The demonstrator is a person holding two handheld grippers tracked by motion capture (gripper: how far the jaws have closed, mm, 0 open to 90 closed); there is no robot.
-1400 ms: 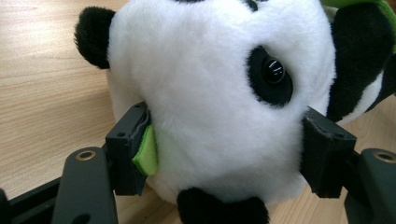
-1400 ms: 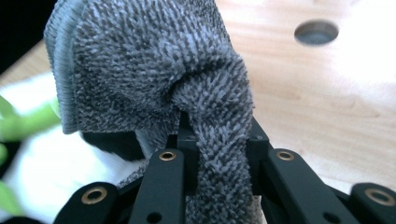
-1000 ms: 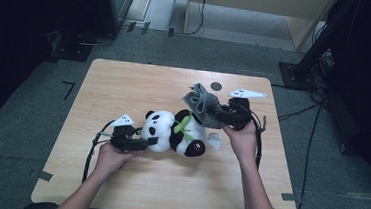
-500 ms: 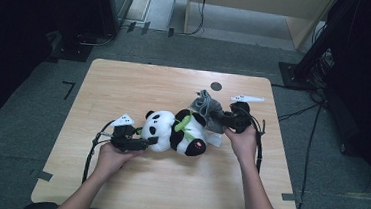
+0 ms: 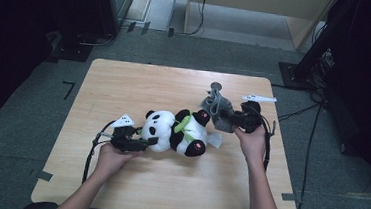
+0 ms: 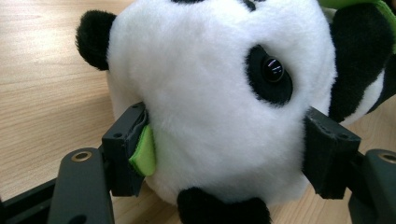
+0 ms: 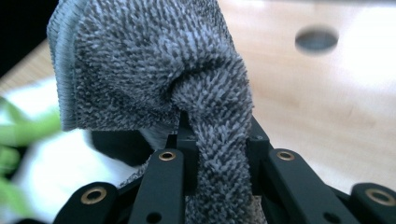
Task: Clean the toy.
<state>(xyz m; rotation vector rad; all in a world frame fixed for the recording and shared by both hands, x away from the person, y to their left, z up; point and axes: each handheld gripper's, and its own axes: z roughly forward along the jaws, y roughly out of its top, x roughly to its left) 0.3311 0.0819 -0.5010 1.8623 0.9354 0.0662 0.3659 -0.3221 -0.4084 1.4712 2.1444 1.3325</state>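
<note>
A: Where's the panda (image 5: pixel 176 132)?

B: Lying on its side about mid-bench (image 5: pixel 140 81), a little toward the near edge, head to the person's left. In the left gripper view its head (image 6: pixel 210 98) sits between the 2 fingers (image 6: pixel 128 158), which press into the white fur on either side. So the left gripper (image 5: pixel 146 142) is clamped on the head.

A: And the other hand?

B: The right gripper (image 5: pixel 222 118) holds a grey cloth (image 5: pixel 216 106). In the right gripper view the cloth (image 7: pixel 154 70) is pinched between the 2 fingers (image 7: pixel 189 140), bunched above them and hanging down past them. In the high view it sits just beyond the panda's feet end, near it; I can't tell whether they touch.

A: Anything else nearby?

B: 1 small dark round mark (image 5: pixel 216 86) on the bench just behind the cloth. A white tag (image 5: pixel 215 140) lies by the panda's lower end.

A: How much room around?

B: The far half of the bench is bare wood, and so is the left third. A bare strip runs along the near edge, crossed by both forearms. The right gripper is close to the right edge. Grey floor (image 5: pixel 33 97) surrounds the bench, with cables (image 5: pixel 298 113) off the right side.
</note>
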